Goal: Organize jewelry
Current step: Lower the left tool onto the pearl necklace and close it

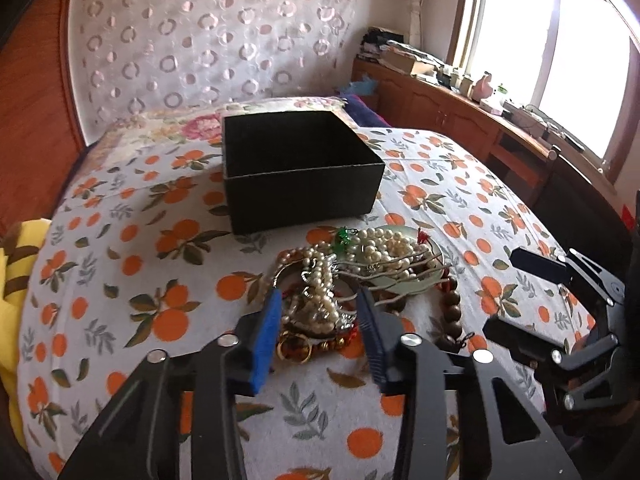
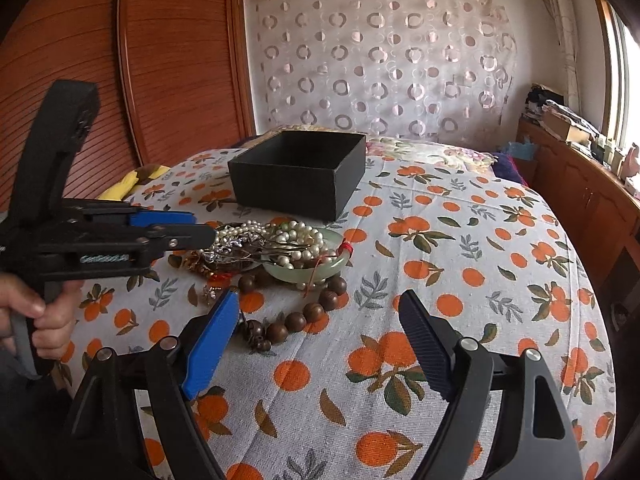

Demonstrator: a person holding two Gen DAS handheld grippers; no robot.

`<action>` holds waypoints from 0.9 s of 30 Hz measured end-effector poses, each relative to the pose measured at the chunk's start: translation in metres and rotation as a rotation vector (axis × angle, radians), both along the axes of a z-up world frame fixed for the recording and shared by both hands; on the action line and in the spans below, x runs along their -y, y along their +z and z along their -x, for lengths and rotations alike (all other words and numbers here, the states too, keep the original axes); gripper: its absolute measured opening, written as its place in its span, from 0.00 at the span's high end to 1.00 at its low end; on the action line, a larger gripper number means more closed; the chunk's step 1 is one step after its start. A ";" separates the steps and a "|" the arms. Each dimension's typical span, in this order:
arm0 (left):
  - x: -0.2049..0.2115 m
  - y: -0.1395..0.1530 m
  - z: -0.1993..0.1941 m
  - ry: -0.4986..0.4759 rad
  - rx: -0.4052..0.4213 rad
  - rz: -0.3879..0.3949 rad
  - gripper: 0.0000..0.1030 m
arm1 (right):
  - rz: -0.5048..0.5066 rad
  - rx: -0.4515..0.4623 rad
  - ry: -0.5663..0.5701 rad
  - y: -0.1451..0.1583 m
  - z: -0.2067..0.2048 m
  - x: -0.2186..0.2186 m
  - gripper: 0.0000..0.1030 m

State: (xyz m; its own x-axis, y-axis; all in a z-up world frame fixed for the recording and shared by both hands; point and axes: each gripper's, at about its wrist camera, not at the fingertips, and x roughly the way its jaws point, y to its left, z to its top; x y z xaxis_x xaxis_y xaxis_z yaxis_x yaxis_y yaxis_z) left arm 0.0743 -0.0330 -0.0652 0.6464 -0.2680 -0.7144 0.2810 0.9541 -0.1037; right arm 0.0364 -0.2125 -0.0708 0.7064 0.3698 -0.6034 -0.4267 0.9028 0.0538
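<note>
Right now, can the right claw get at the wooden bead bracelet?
Probably yes: the right claw is open, the wooden bead bracelet lies on the bedspread just ahead of its blue finger, and nothing sits between them.

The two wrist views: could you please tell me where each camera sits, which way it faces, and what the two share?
Left wrist view: sits on the left tool, looking forward over the jewelry pile to the black box; its own blue-padded fingers frame the pearls, and the right tool shows at the right edge.
Right wrist view: sits on the right tool, open above wooden beads, facing the box; the left tool and left hand show at left.
Shared: box, pile, green dish, orange-print cloth.
</note>
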 end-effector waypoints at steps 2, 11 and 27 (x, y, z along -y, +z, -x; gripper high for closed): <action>0.002 -0.003 -0.005 -0.004 -0.010 -0.007 0.72 | 0.000 0.000 -0.001 0.000 0.000 0.000 0.18; 0.004 -0.007 -0.010 -0.009 -0.018 -0.027 0.83 | 0.002 0.007 0.000 0.000 0.001 0.000 0.18; -0.019 0.004 -0.011 0.014 -0.001 0.032 1.00 | 0.001 0.010 -0.002 0.000 0.002 0.000 0.18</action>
State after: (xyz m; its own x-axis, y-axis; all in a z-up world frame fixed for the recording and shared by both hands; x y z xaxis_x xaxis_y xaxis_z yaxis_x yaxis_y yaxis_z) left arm 0.0858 -0.0142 -0.0617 0.6496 -0.2821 -0.7060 0.2679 0.9540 -0.1347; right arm 0.0348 -0.2124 -0.0707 0.7132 0.3680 -0.5966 -0.4258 0.9035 0.0483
